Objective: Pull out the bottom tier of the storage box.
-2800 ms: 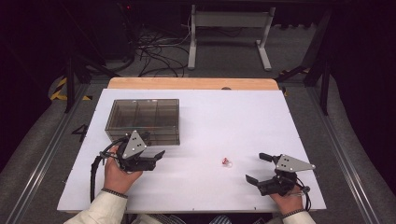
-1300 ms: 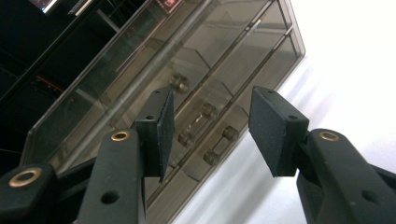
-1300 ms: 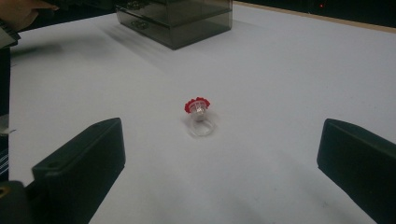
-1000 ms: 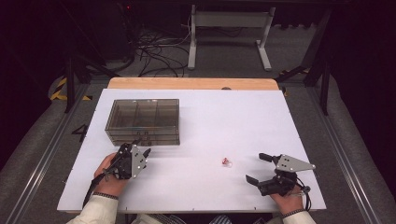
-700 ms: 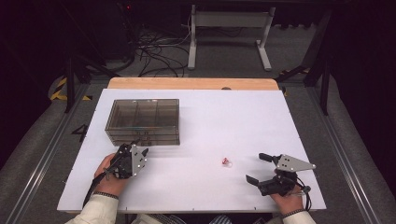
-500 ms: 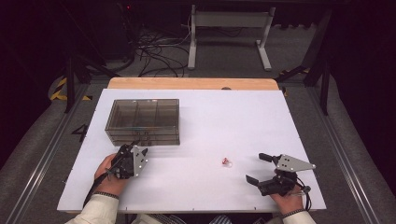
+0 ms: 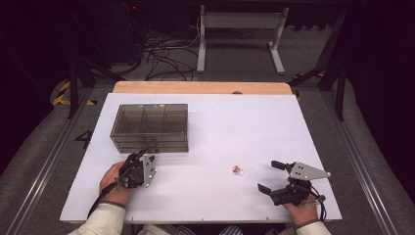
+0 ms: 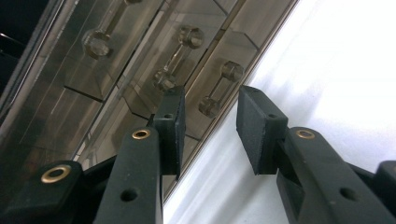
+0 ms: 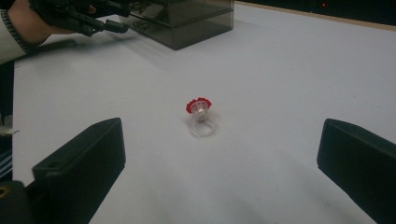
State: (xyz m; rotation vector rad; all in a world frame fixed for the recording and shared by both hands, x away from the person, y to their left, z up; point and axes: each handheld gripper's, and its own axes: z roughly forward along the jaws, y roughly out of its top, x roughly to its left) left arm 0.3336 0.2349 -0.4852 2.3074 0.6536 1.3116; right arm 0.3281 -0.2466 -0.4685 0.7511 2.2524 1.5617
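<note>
A smoky clear drawer box stands at the table's back left. My left gripper, rolled on its side, points at the box's lower front. In the left gripper view its jaws flank a clear bar handle of a drawer; they have just been closing, and a gap still shows on each side of the handle. A small clear ring with a red top lies on the white table. My right gripper rests open just right of it, the ring lying ahead of its wide-apart jaws.
The white table has a wooden strip along its far edge. Beyond it are cables and a metal stand on the floor. In the right gripper view the box and the left hand with its gripper show at the far left.
The left gripper has rolled onto its side and moved up to the box's front. Over the last second it has only edged closer. The right gripper and the ring have stayed put.
</note>
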